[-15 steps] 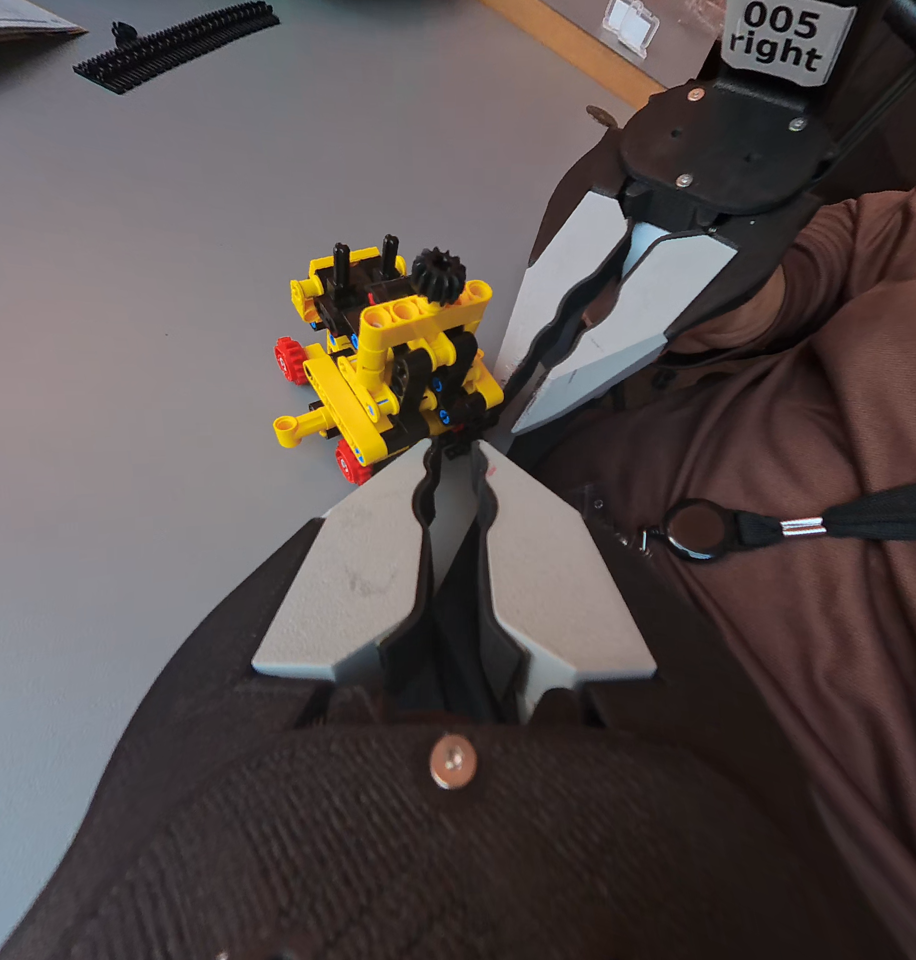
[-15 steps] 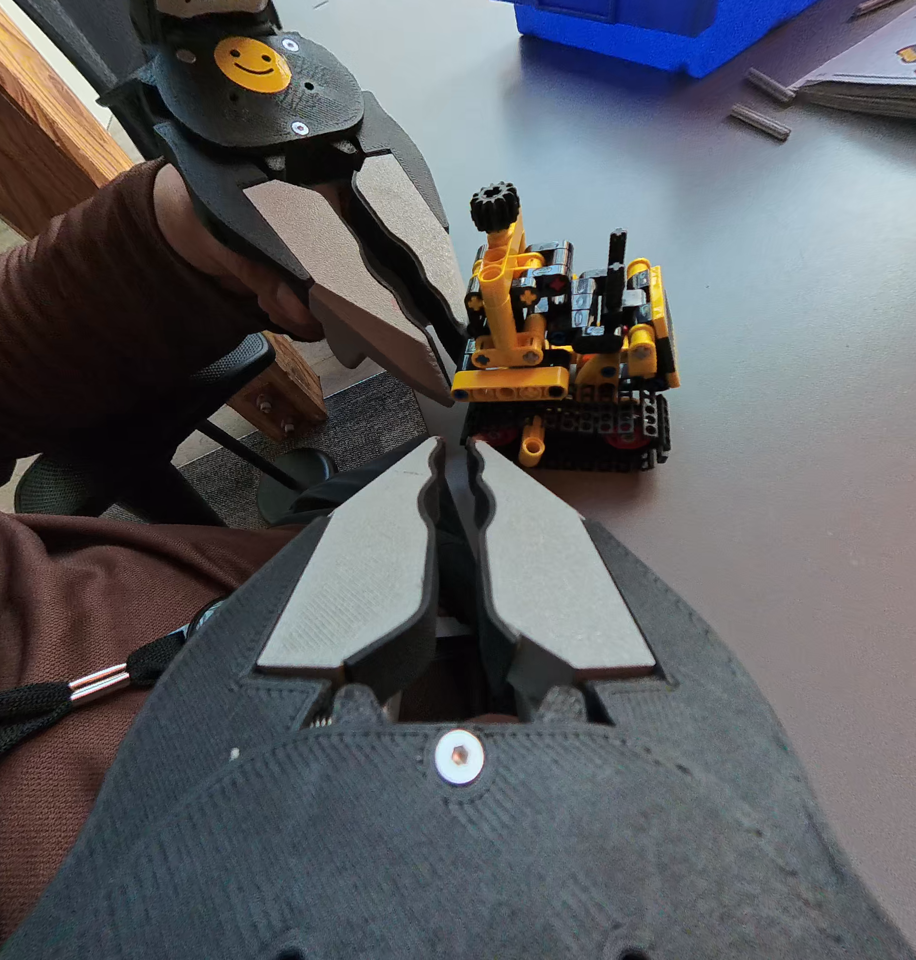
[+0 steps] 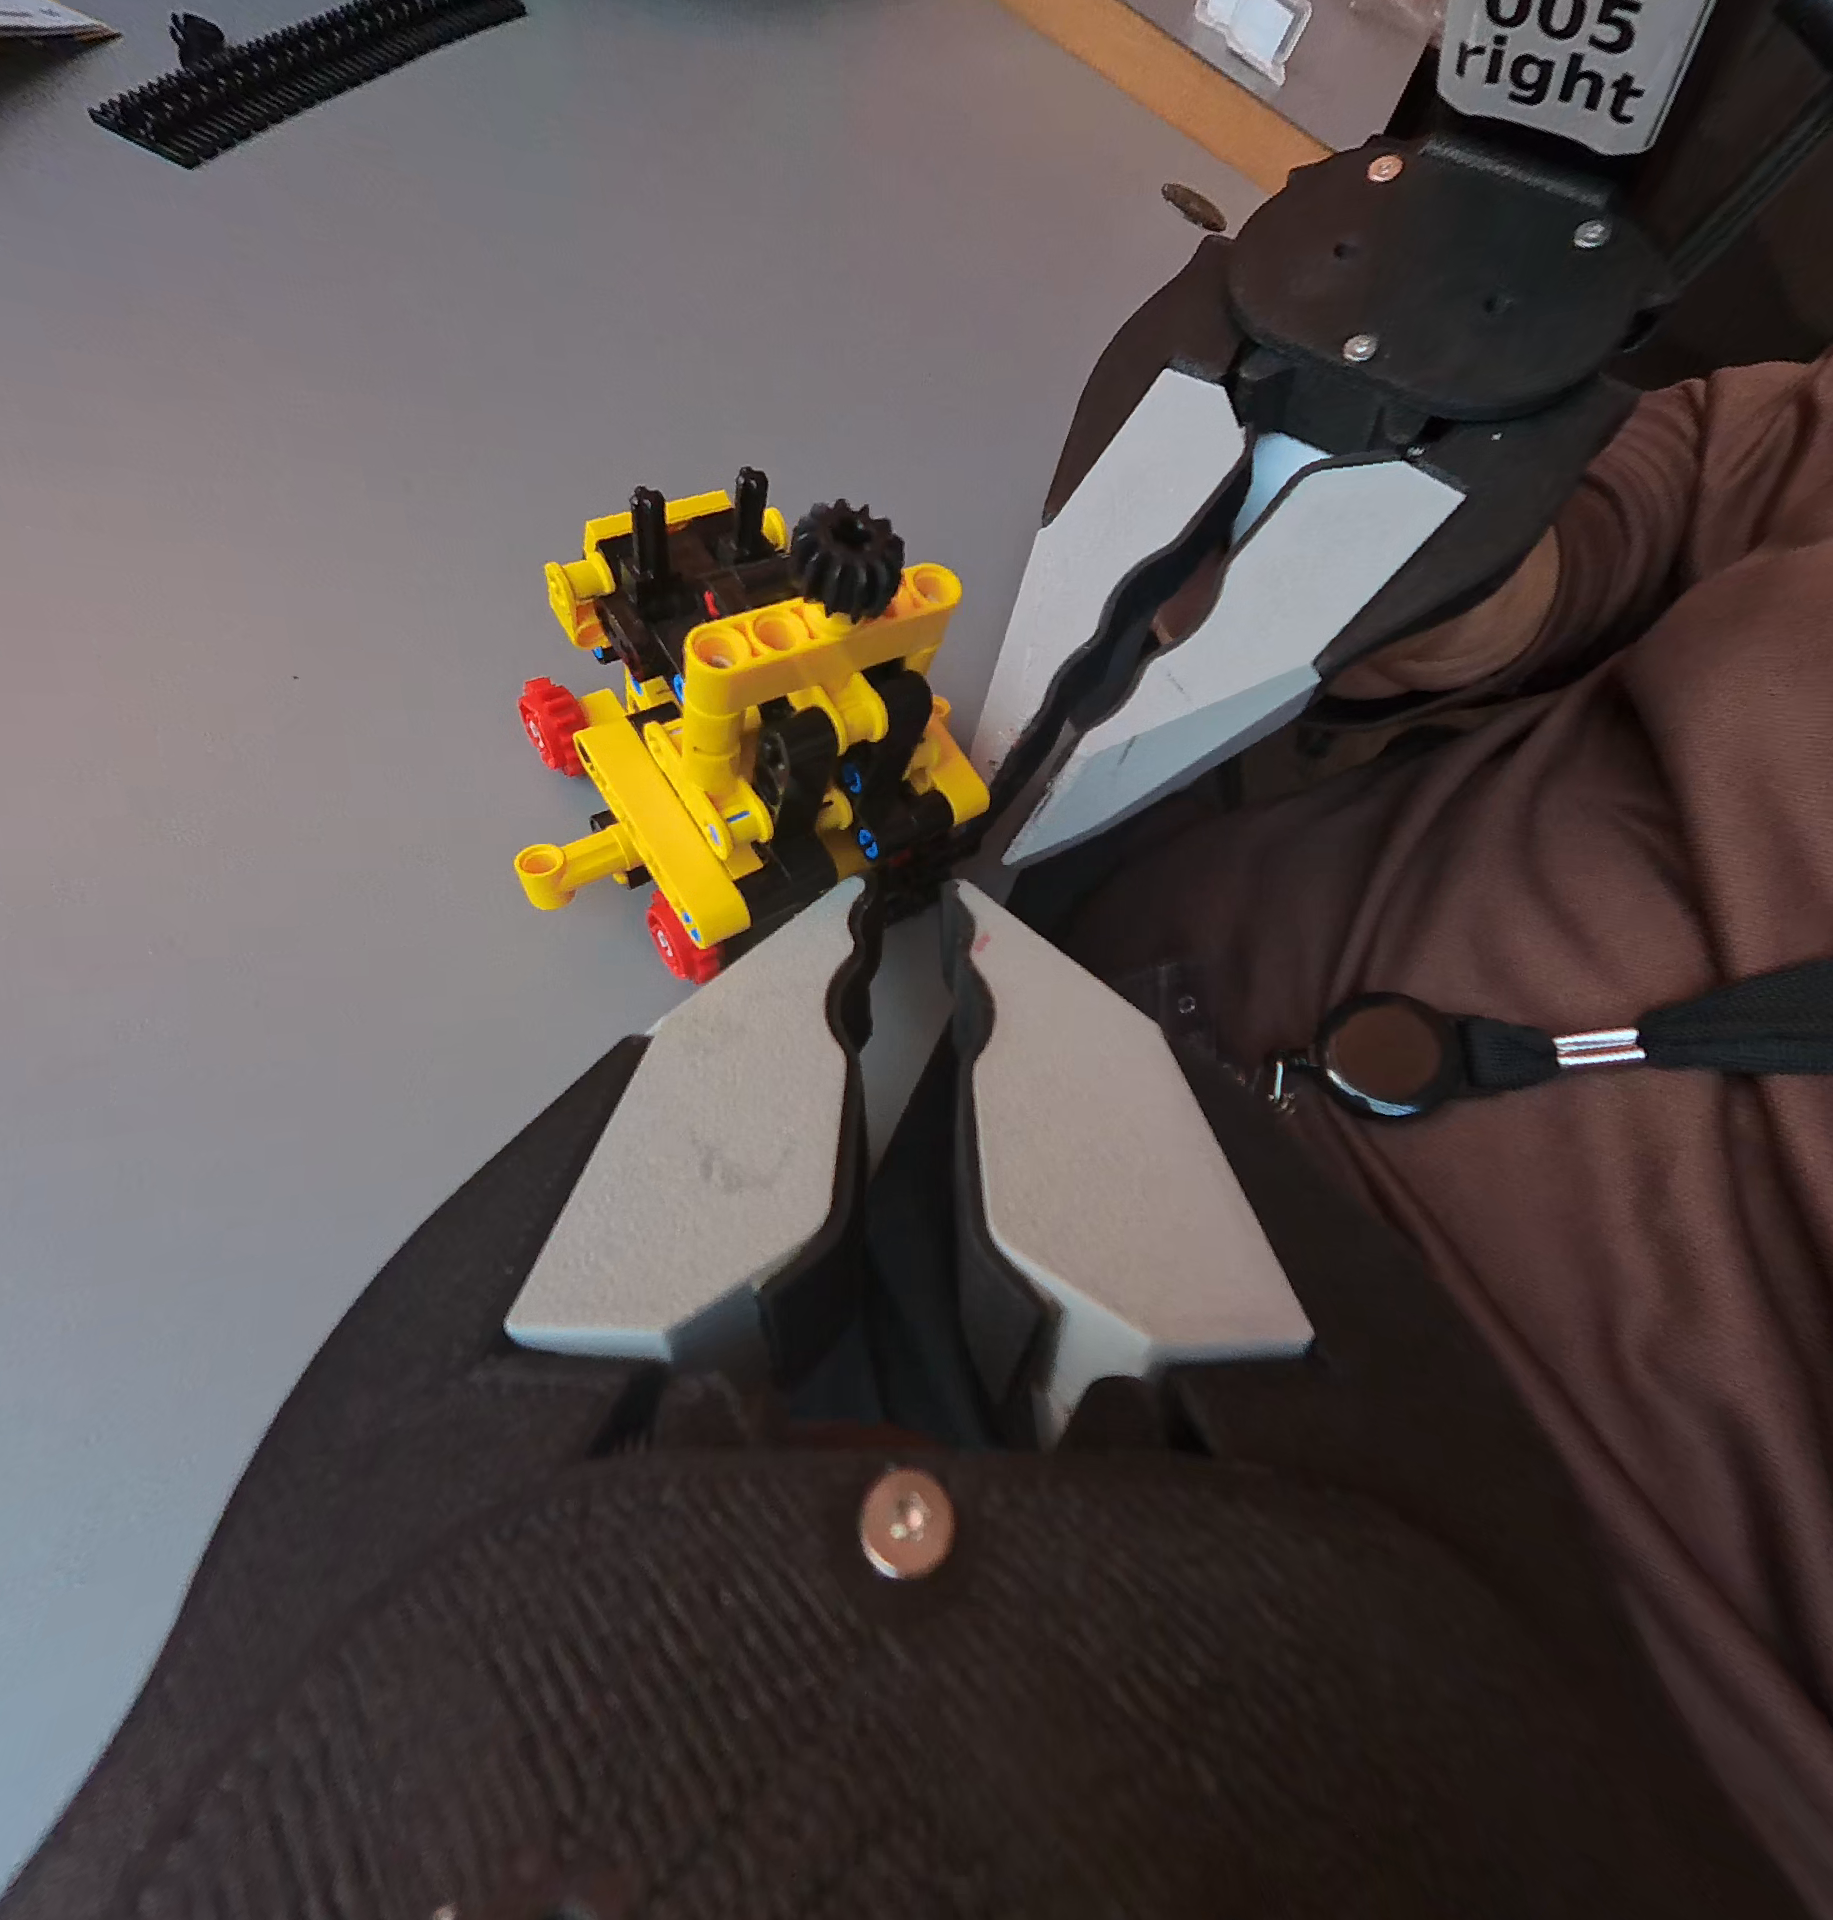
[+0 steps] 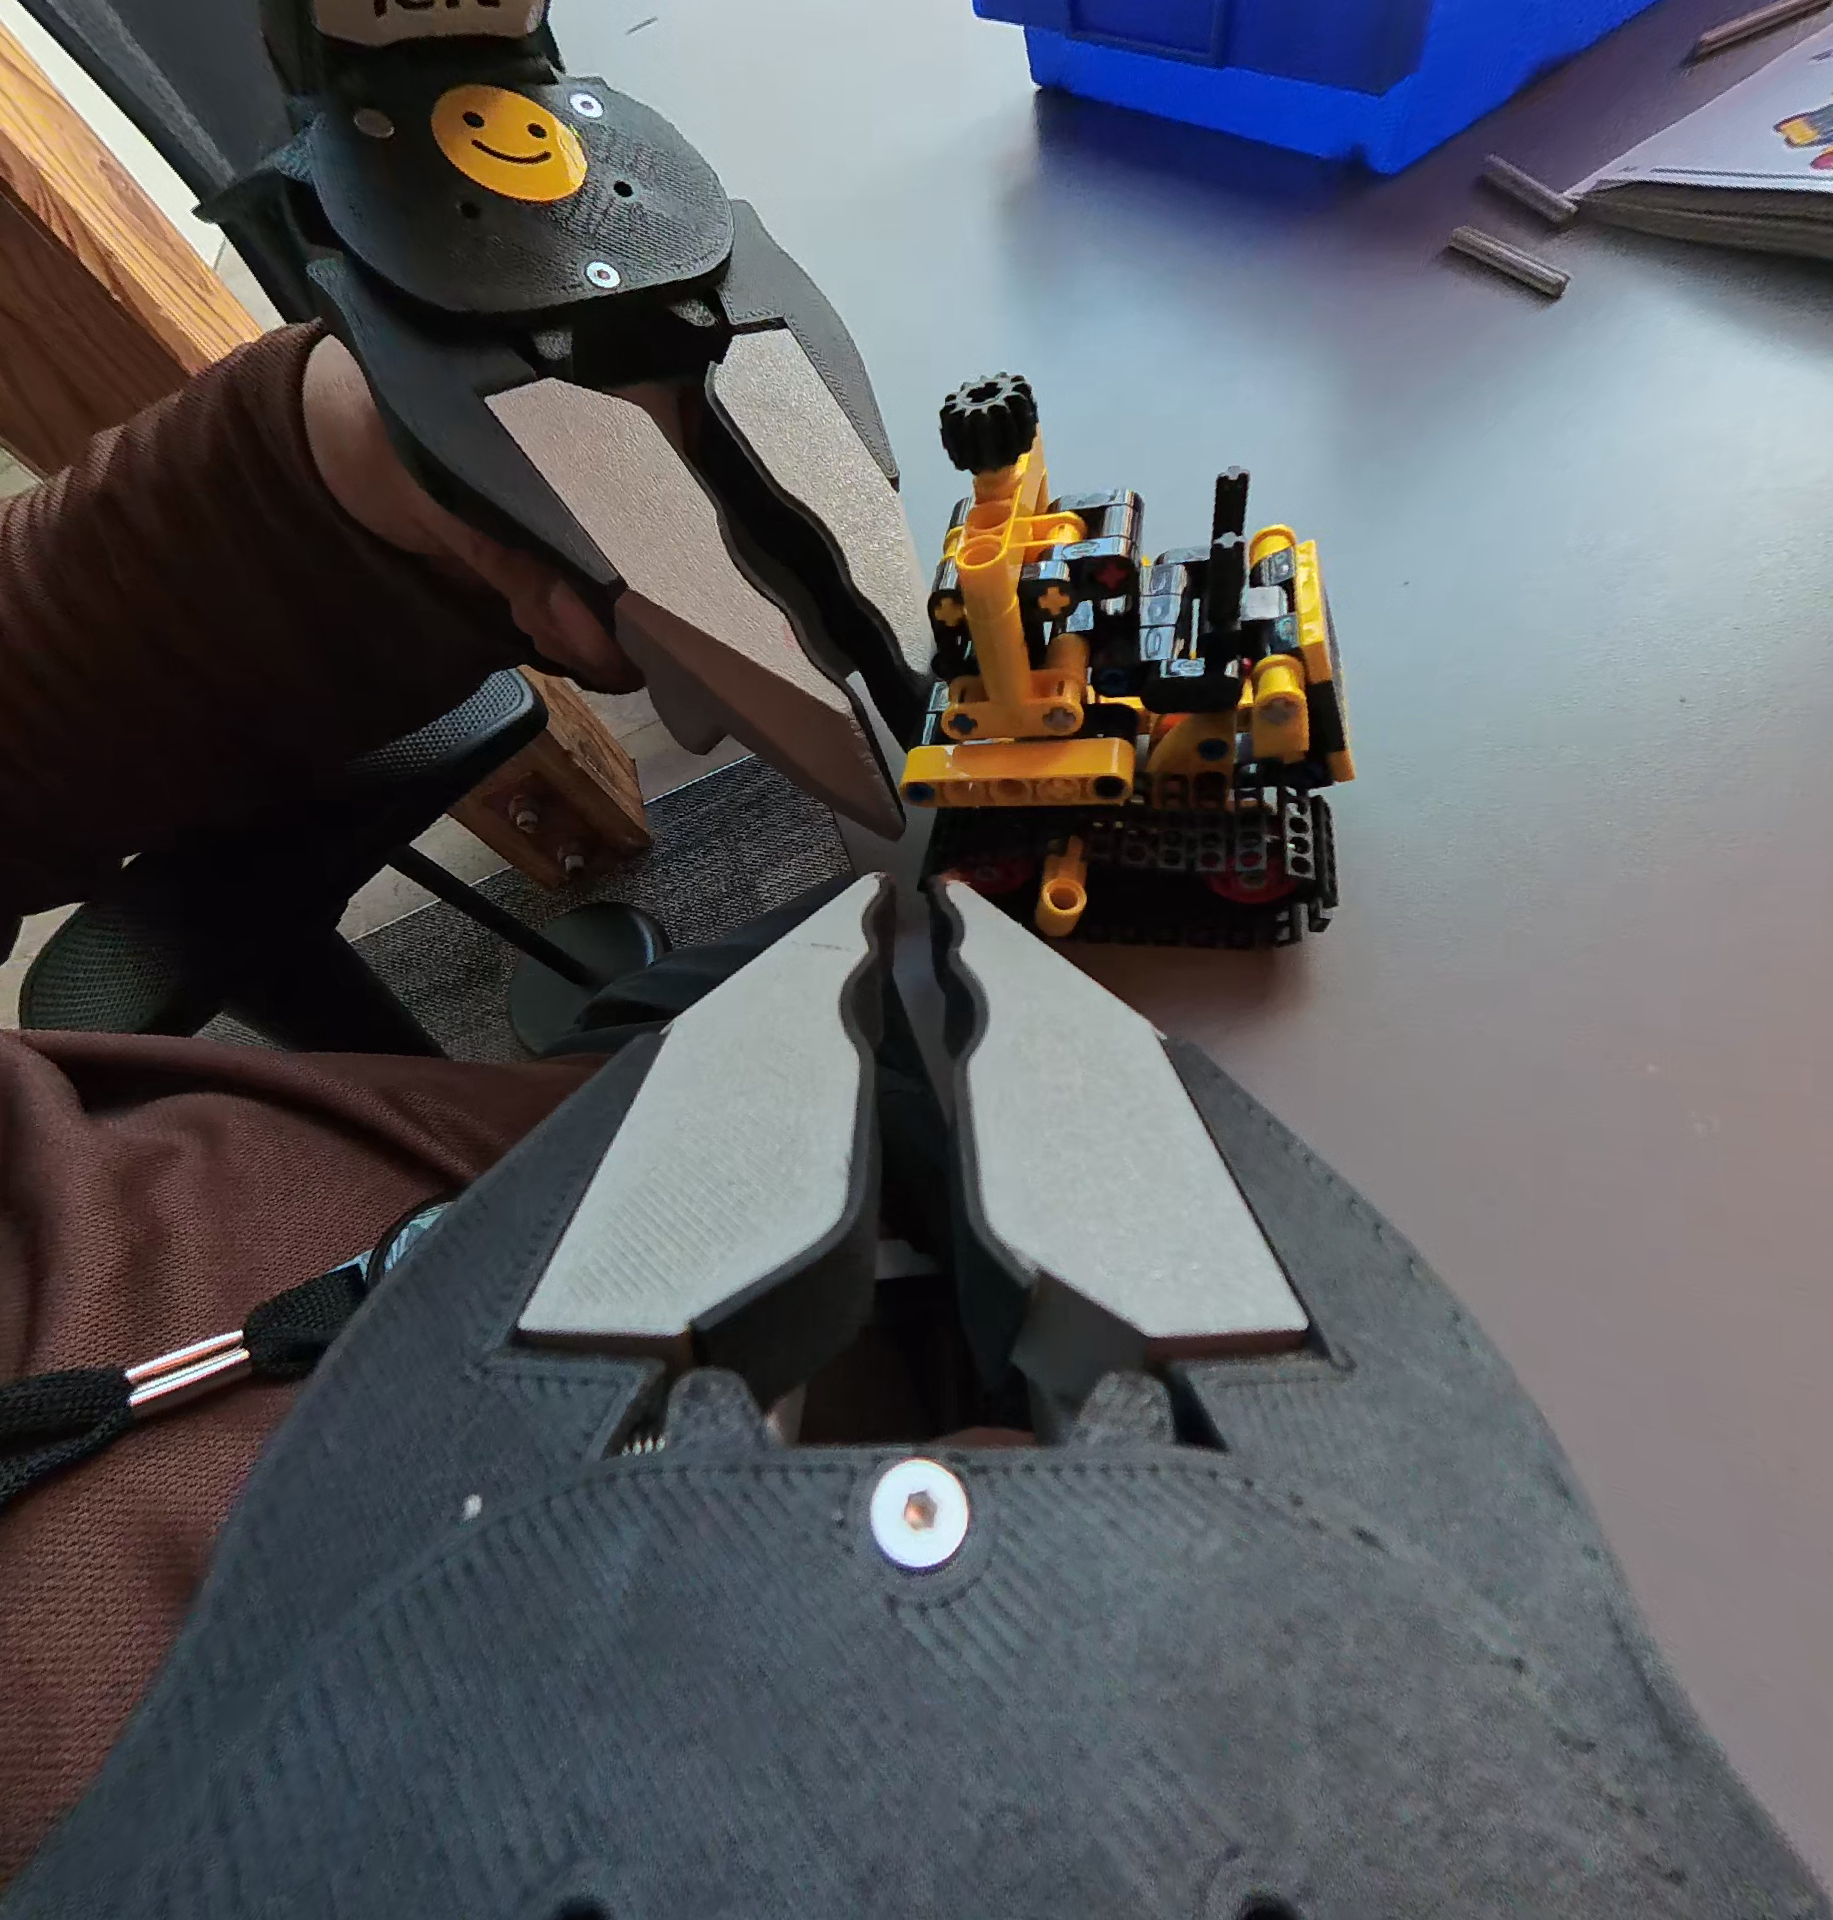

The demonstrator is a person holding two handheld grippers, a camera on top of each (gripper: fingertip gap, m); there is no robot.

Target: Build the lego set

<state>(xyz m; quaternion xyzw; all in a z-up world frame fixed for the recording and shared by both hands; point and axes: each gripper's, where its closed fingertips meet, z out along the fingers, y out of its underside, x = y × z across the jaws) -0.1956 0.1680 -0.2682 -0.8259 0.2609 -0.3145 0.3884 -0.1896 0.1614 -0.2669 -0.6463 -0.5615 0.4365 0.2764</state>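
Now the bumpy yellow lego truck (image 3: pixel 756 717) sits on the smooth grey counter (image 3: pixel 268 520). Left claw (image 3: pixel 907 904) at 6 o'clock and right claw (image 4: pixel 912 904) at 3 o'clock, both narrow, holding nothing.

Near corner of the lego model (image 3: pixel 756 727) is covered by the left gripper (image 3: pixel 907 899) fingertips in the left wrist view; contact there cannot be told. Lower red wheel (image 3: pixel 678 940) is half hidden behind the left-hand finger. Right gripper (image 3: pixel 995 831) tips are lost against the model's dark base, so the gap between them cannot be judged. Beyond the fingers, the black track strip (image 3: pixel 299 78) is too small for detail. In the right wrist view, the blue bin (image 4: pixel 1296 62) and booklet (image 4: pixel 1753 156) are cut by the frame edge.
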